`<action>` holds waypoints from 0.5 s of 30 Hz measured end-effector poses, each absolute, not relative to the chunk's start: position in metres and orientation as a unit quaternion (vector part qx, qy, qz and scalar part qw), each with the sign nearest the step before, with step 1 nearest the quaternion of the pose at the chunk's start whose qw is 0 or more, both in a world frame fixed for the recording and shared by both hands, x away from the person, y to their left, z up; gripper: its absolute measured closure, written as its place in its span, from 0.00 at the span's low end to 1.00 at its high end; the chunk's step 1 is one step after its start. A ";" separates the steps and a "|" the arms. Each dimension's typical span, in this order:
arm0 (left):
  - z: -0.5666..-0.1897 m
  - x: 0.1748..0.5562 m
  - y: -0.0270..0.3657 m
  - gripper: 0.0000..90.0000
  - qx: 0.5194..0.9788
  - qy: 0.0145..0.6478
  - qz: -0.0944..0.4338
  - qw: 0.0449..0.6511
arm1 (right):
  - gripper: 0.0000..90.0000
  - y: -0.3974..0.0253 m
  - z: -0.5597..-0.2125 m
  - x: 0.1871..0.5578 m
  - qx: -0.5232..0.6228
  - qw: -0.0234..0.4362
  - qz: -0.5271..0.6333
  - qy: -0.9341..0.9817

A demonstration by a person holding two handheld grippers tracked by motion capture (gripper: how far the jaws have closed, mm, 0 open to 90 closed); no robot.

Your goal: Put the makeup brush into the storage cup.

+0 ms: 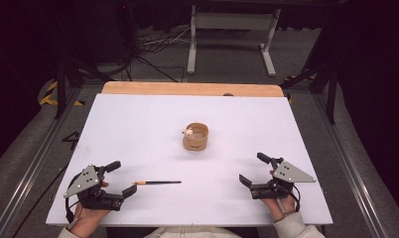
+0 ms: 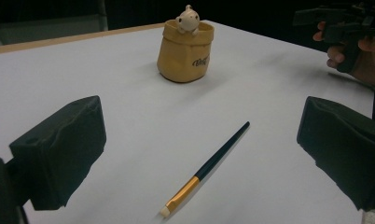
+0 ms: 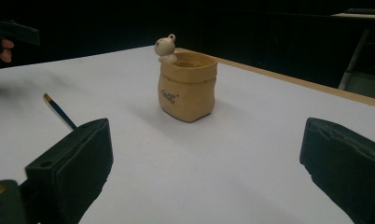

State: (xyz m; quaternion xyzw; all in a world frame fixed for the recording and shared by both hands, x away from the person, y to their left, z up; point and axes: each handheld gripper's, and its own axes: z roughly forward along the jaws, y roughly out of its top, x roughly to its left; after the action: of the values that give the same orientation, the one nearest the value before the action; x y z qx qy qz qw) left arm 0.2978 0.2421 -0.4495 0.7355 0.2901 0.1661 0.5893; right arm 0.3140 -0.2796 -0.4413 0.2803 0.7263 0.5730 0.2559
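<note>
Black-jawed left gripper (image 1: 122,179) and right gripper (image 1: 251,169) both spread wide, empty, resting at near corners of white table (image 1: 138,124). Between them, nearer left: dark paintbrush (image 1: 158,183) with gold ferrule, lying flat, nothing obstructing. Beyond, mid-table: tan sack-shaped pot (image 1: 195,137), small pale figurine (image 1: 188,132) on rim; grey floor, cables behind.

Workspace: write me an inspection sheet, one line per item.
Surface: white board on a wooden table, flat and bare around the things.
Job's things: tan sack-shaped pot upright mid-board, small figure on its rim; paintbrush lying flat, apart from the pot.
Clutter: nothing seen.
Grippers: left tool and right tool both open, empty, near the front edge.
Cables: a loose tangle on the floor beyond the table.
Surroundings: dark room, white stand frame behind.
</note>
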 end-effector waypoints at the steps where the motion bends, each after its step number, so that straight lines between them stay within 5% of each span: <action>1: -0.449 0.297 0.242 0.02 0.734 0.292 0.165 0.591 | 0.03 -0.280 -0.441 0.314 0.280 0.256 0.574 0.726; 15: -0.440 0.295 0.237 0.04 0.724 0.276 0.159 0.612 | 0.00 -0.276 -0.438 0.313 0.240 0.268 0.597 0.717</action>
State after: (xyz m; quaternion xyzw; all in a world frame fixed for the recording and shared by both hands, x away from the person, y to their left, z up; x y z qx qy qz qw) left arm 0.2954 0.2371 -0.4399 0.7240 0.2758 0.1593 0.6119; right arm 0.3127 -0.2763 -0.4383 0.2401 0.7174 0.5965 0.2681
